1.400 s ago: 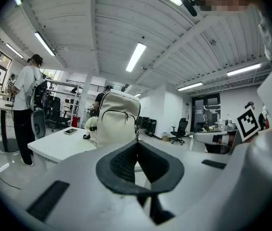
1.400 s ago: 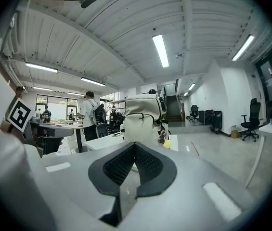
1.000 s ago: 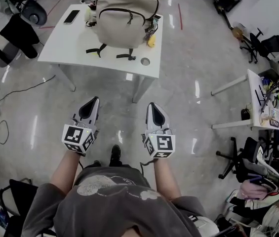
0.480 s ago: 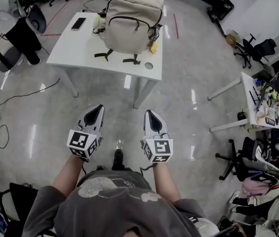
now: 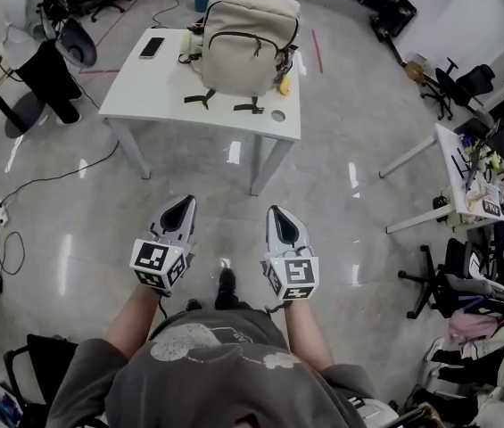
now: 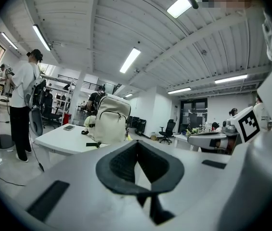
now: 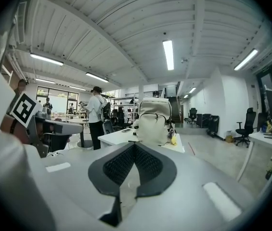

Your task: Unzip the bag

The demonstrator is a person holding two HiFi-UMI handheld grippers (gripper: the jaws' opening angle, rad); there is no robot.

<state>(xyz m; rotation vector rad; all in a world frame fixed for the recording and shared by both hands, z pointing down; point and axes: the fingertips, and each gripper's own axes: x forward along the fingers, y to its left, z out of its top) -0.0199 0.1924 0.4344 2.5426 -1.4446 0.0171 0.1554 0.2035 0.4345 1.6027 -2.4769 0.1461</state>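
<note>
A beige backpack (image 5: 250, 38) with a dark zip stands upright on a white table (image 5: 171, 92), well ahead of me. It also shows in the left gripper view as the backpack (image 6: 110, 121) and in the right gripper view as the backpack (image 7: 154, 121). My left gripper (image 5: 183, 206) and right gripper (image 5: 278, 213) hang side by side over the floor, pointing toward the table and still far from it. Both are shut with nothing between the jaws, as the left gripper (image 6: 136, 143) and right gripper (image 7: 135, 146) show in their own views.
A phone (image 5: 152, 47) and a small yellow object (image 5: 285, 85) lie on the table beside the bag. A person (image 5: 11, 16) stands at the far left near office chairs. Cables (image 5: 6, 239) trail on the floor at left. A cluttered desk (image 5: 466, 176) and chairs stand at right.
Both grippers, still shut, have been carried forward across the floor toward the table. The table and backpack sit slightly lower and further right in the head view.
</note>
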